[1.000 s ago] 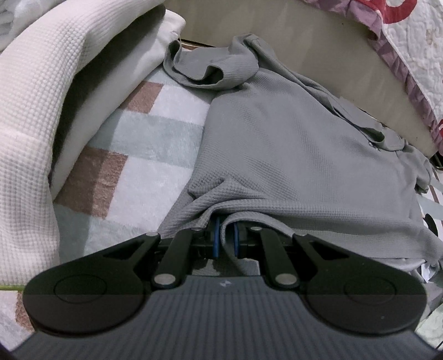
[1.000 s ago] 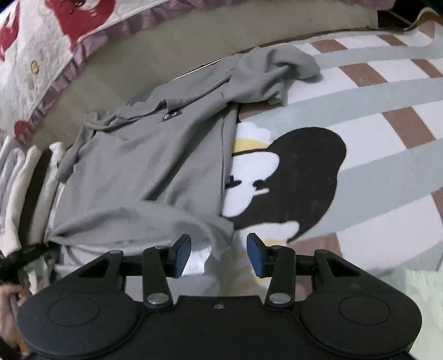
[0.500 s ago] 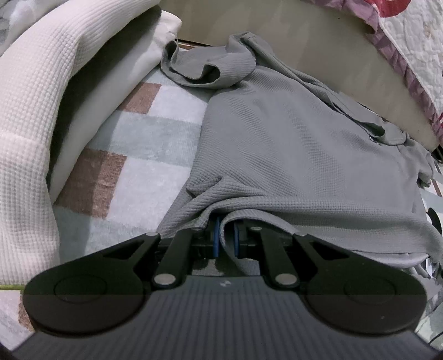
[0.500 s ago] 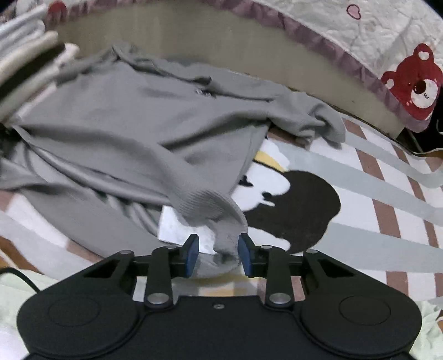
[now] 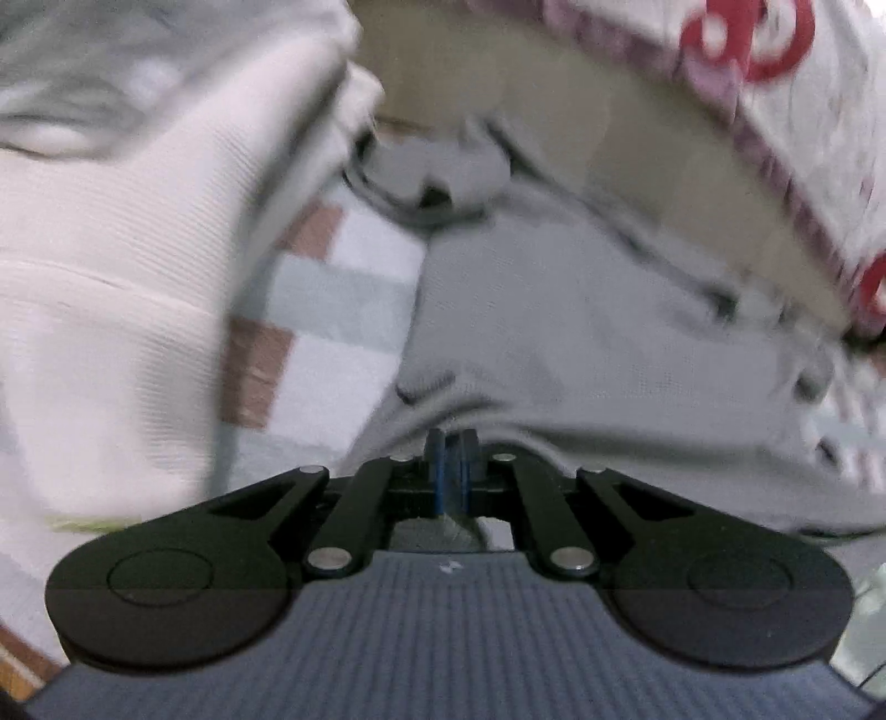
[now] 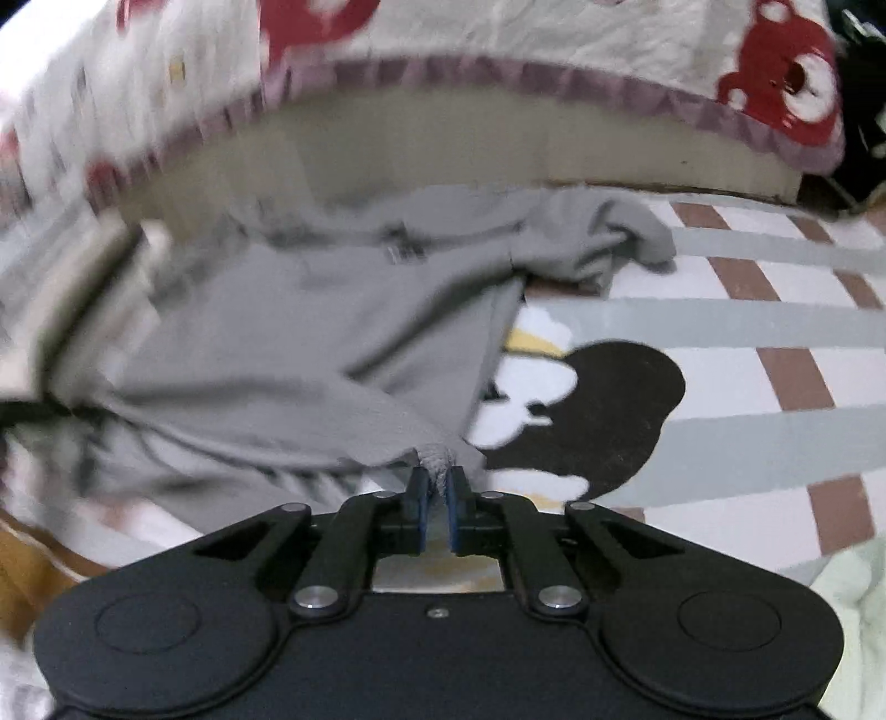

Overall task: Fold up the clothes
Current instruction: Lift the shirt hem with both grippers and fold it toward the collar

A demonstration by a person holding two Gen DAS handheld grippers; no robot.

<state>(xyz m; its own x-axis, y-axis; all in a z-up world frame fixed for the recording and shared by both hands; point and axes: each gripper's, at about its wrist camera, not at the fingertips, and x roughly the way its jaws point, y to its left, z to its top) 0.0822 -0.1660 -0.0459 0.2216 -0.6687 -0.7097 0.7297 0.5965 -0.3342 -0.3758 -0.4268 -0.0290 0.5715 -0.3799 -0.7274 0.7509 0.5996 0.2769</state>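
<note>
A grey waffle-knit hoodie (image 5: 581,332) lies spread on a patterned rug, its hood toward the bed. It also shows in the right wrist view (image 6: 310,327). My left gripper (image 5: 451,448) is shut on the hoodie's bottom hem at its left corner. My right gripper (image 6: 436,487) is shut on the hem's right corner, a bunch of grey fabric pinched between the blue pads. The hem is lifted off the rug between the two grippers. Both views are motion-blurred.
A pile of white and cream folded clothes (image 5: 111,277) stands to the left. A bed base with a red-bear quilt (image 6: 498,50) runs along the far side. The rug (image 6: 747,343) has brown and grey stripes and a black cartoon figure. Pale green cloth (image 6: 853,598) lies at the right.
My right gripper has closed on the hoodie's right hem corner. Both grippers have lifted and swung, so the hem rises and the bed fills more of each view.
</note>
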